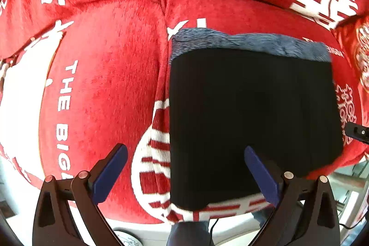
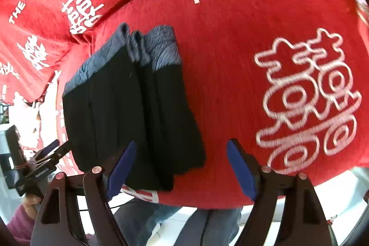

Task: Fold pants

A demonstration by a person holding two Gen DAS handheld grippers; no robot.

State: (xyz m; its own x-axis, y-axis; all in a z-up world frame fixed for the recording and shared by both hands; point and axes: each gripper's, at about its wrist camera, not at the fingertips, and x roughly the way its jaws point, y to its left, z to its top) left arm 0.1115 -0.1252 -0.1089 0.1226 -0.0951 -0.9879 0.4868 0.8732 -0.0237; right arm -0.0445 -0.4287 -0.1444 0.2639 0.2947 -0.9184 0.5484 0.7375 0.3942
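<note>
Pants (image 1: pixel 251 121), folded into a compact black stack, lie just ahead of both tongs on the red cushion (image 1: pixel 103 84), seemingly finished. Left tongs (image 1: pixel 185 173) and right tongs (image 2: pixel 182 168) hover spread, gripping nothing, likely released so the folds stay undisturbed.

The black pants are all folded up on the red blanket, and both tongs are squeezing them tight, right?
Not quite. The pants do lie folded on the red blanket, but both views show the left tongs and right tongs open, squeezing nothing.
</note>
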